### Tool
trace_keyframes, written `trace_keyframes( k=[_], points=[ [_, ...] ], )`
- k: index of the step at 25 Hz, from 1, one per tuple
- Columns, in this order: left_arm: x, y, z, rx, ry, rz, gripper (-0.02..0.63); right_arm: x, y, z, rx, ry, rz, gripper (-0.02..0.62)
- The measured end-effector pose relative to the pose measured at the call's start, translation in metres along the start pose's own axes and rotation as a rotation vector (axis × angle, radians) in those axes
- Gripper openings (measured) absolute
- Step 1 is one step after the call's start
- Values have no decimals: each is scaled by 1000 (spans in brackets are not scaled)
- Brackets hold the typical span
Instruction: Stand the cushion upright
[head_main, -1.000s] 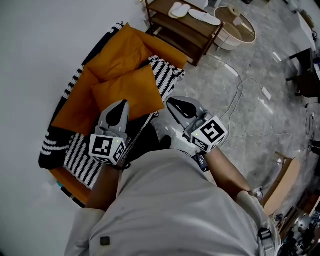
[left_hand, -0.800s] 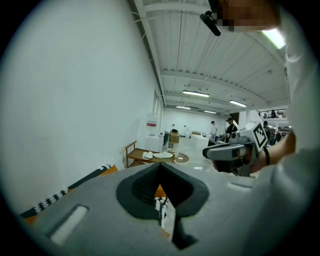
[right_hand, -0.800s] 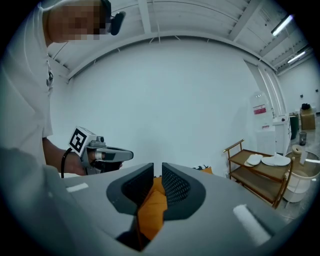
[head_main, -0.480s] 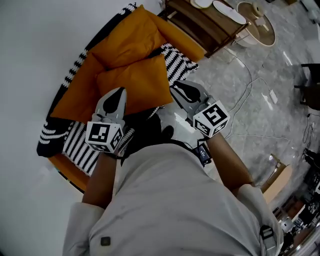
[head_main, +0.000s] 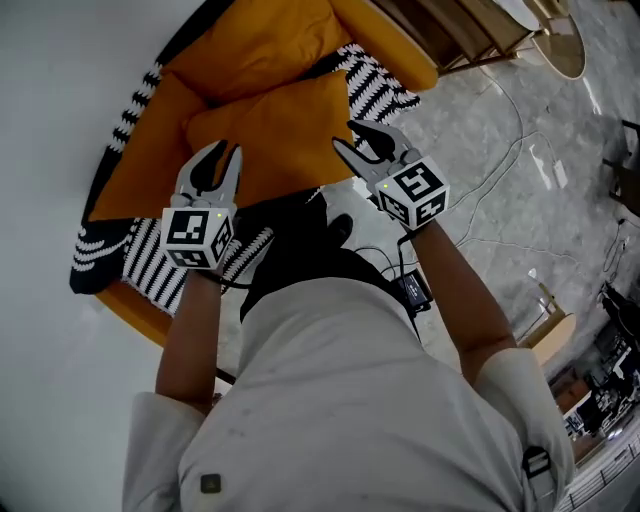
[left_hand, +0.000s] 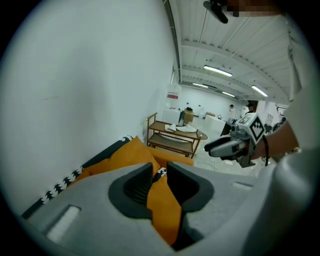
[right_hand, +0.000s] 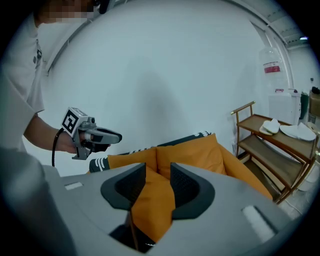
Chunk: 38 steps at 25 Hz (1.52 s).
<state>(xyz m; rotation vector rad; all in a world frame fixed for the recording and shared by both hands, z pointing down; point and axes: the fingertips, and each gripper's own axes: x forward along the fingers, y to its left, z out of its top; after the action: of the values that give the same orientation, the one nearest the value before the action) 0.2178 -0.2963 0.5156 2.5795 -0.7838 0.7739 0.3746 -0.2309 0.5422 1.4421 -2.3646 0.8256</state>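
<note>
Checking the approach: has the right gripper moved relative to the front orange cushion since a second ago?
Yes. The right gripper has advanced from the near right corner of the front cushion to partway along its right edge; its jaws are opening, gripping nothing.

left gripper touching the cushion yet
Cannot tell. The left gripper is opening, the orange cushion showing between its jaws in its own view, but no view shows contact or a gap.
</note>
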Motion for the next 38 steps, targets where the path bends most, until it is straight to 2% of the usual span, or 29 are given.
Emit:
trace_keyframes(
  k=[7,13,20,26,32,38],
  points=[
    [52,59,-68,-30,133,5,170,81,-39,-50,48,109,-13,225],
    [103,90,-125,-86,253,-11,216,134,-77,-97,100,187,-36,264],
    [145,124,-179,-62,374,-11,249,190,-114,-145,145,284,-94,304],
    [180,142,-224,-55,445,19,250,228,-141,-193,151,395,-123,318],
    [191,152,-267,-89,512,44,251,255,-141,-236,181,503,-133,316],
    [197,159,-277,-74,539,70,161,264,-140,-256,186,543,-153,233]
  ],
)
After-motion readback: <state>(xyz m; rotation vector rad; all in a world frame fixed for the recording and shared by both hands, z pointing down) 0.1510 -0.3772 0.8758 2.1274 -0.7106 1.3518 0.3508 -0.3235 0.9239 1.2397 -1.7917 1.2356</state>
